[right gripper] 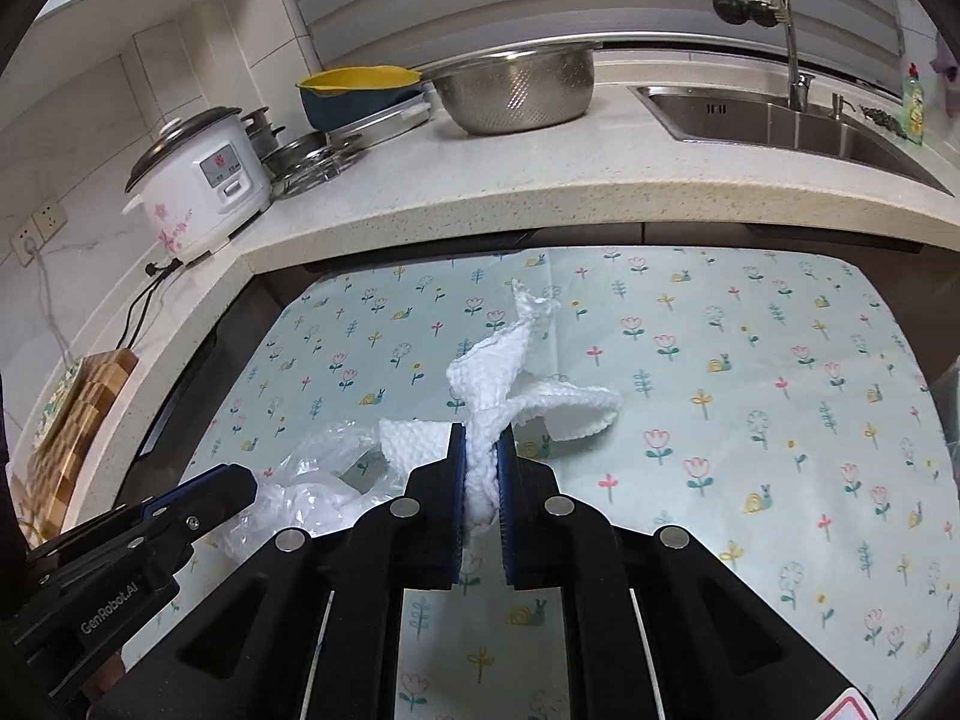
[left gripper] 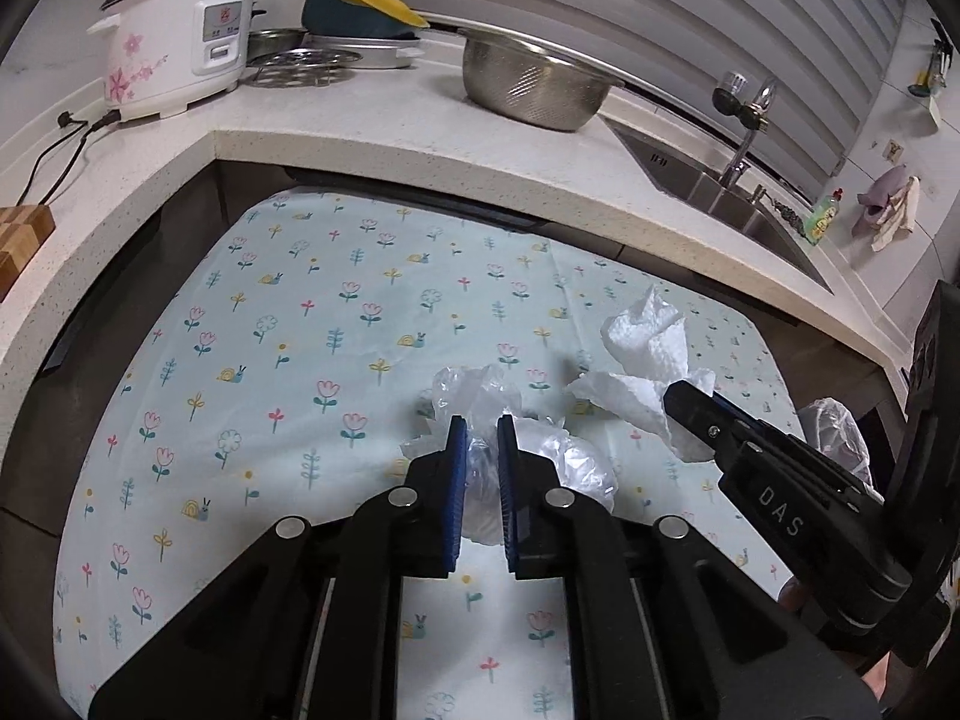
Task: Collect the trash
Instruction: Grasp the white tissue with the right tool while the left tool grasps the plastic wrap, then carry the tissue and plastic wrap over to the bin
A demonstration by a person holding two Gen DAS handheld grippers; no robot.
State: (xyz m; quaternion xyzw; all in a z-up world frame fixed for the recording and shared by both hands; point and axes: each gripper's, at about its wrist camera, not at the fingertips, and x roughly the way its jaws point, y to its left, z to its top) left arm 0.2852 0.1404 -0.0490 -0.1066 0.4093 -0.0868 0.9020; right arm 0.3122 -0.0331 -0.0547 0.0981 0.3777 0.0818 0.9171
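the left tongs (left gripper: 482,438) pinch a crumpled clear plastic bag (left gripper: 540,456) low over the flowered cloth (left gripper: 288,324) on the tabletop. the right tongs (right gripper: 482,441) are pressed onto a twisted white paper towel (right gripper: 510,384), lifted off the cloth. both grips catch only a thin fold, so slick plastic could slide free or the towel could tear. another plastic bag (left gripper: 837,429) waits at the far right edge.

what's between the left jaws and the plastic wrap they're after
Nothing visible. The left gripper already has its jaws either side of the crumpled plastic wrap on the flowered cloth. The paper towel sits apart, pinched in the right gripper.
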